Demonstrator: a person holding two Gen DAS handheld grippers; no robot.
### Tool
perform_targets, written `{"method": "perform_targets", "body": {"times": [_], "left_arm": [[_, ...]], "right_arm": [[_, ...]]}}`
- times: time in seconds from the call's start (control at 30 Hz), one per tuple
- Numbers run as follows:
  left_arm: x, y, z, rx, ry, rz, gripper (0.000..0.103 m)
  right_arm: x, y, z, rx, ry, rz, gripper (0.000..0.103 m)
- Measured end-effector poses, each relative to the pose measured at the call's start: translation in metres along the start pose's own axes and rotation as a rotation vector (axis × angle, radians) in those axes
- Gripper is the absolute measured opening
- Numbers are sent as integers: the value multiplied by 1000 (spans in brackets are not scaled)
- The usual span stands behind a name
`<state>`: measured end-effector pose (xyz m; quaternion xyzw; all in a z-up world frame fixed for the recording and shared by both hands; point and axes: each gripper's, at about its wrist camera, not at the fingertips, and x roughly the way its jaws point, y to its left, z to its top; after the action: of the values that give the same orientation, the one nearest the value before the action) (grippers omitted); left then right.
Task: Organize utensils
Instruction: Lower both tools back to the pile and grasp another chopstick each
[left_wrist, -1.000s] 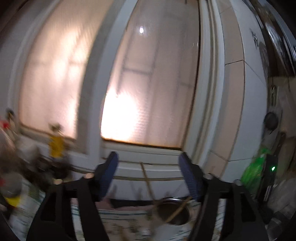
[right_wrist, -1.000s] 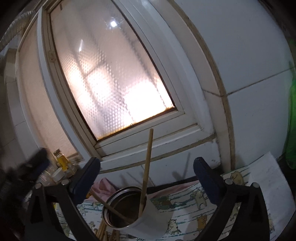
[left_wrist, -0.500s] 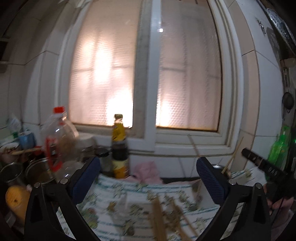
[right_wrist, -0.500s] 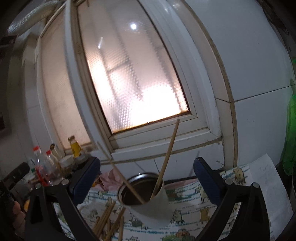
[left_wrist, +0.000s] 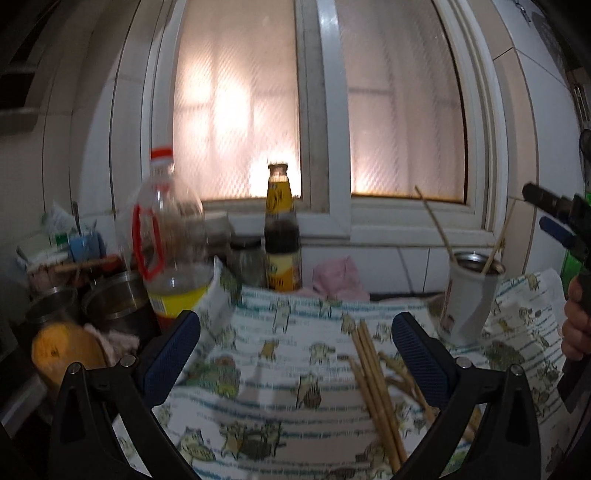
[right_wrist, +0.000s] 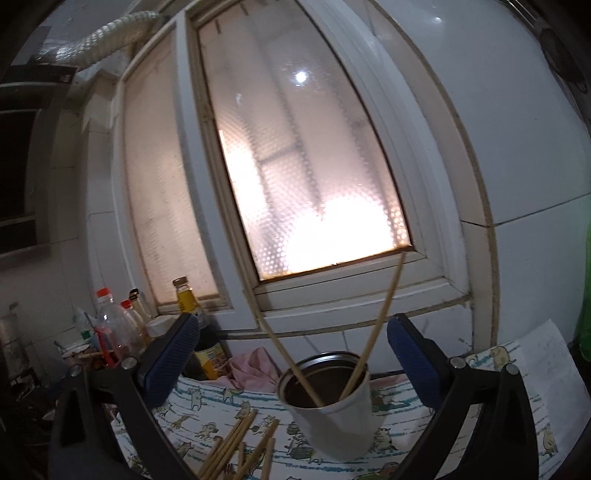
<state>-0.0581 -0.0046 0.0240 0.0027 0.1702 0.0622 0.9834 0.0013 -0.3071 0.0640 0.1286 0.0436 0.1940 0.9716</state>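
Observation:
A white cup with a steel rim (right_wrist: 332, 417) stands on the cartoon-print cloth (right_wrist: 424, 417), with two bamboo chopsticks (right_wrist: 380, 325) leaning apart in it. My right gripper (right_wrist: 291, 356) hangs open just short of the cup, with nothing between its pads. Several loose chopsticks (left_wrist: 373, 384) lie on the cloth (left_wrist: 280, 354), below and between the fingers of my left gripper (left_wrist: 295, 352), which is wide open and holds nothing. In the left wrist view the cup (left_wrist: 467, 299) stands at the right. Beyond it are my right gripper's fingers (left_wrist: 556, 230) and a hand (left_wrist: 576, 325).
A clear bottle with a red cap (left_wrist: 166, 236), a dark sauce bottle with a yellow label (left_wrist: 281, 236) and a pink rag (left_wrist: 336, 277) line the back under the frosted window. Steel pots (left_wrist: 110, 302) and an orange object (left_wrist: 62, 350) crowd the left. A green bottle (right_wrist: 585, 295) is at the right.
The left view swung from the window down to the counter, and its jaws spread wider. The bottles and loose chopsticks came nearer. The right view shifted, and the cup is now centred.

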Motion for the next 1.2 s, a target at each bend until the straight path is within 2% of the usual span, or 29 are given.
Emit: {"method": "perform_targets", "body": {"times": [0.27, 0.33, 0.4, 0.43, 0.47, 0.5, 0.53, 0.57, 0.63, 0.7, 0.77, 0.83, 0.9, 0.93, 0.97, 1.0, 1.07, 1.1, 1.2], "left_arm": [[23, 11, -27, -66, 111, -20, 103], [24, 12, -28, -65, 121, -15, 103], [24, 12, -27, -55, 126, 5, 103], [24, 12, -28, -46, 153, 27, 103], [27, 10, -29, -25, 215, 69, 103], [27, 7, -31, 7, 260, 98, 103], [23, 2, -33, 40, 266, 120, 103], [18, 0, -35, 46, 235, 127, 103], [14, -2, -36, 24, 216, 87, 103], [26, -1, -36, -6, 287, 25, 103], [40, 1, -33, -37, 326, -8, 102], [56, -2, -29, -42, 357, -38, 94], [79, -6, -26, -51, 432, -87, 71], [92, -8, -26, -64, 484, -117, 65], [104, -11, -26, -77, 528, -147, 50], [114, -15, -26, -90, 563, -194, 42], [131, -21, -27, -116, 615, -259, 39], [138, -25, -28, -121, 635, -268, 34], [152, -38, -30, -104, 672, -257, 27]], "right_arm": [[5, 36, -13, -114, 27, 95, 101], [-1, 48, -18, -158, -6, 110, 93], [-2, 57, -24, -201, 10, 169, 86], [2, 63, -28, -227, 41, 185, 79], [7, 68, -32, -247, 69, 173, 75], [16, 73, -39, -274, 113, 150, 65], [27, 77, -46, -301, 172, 131, 55], [39, 80, -54, -321, 239, 114, 49], [61, 79, -69, -326, 372, 90, 34], [78, 75, -81, -298, 488, 92, 31], [91, 72, -90, -293, 567, 74, 30], [99, 67, -98, -292, 631, 50, 28], [108, 60, -106, -272, 700, 33, 28], [111, 59, -110, -269, 726, 31, 28], [116, 57, -114, -272, 758, 24, 28], [117, 55, -117, -276, 769, 12, 28], [120, 53, -124, -295, 797, -18, 28], [119, 50, -125, -294, 808, -23, 28], [123, 48, -130, -277, 837, -22, 28]]}}
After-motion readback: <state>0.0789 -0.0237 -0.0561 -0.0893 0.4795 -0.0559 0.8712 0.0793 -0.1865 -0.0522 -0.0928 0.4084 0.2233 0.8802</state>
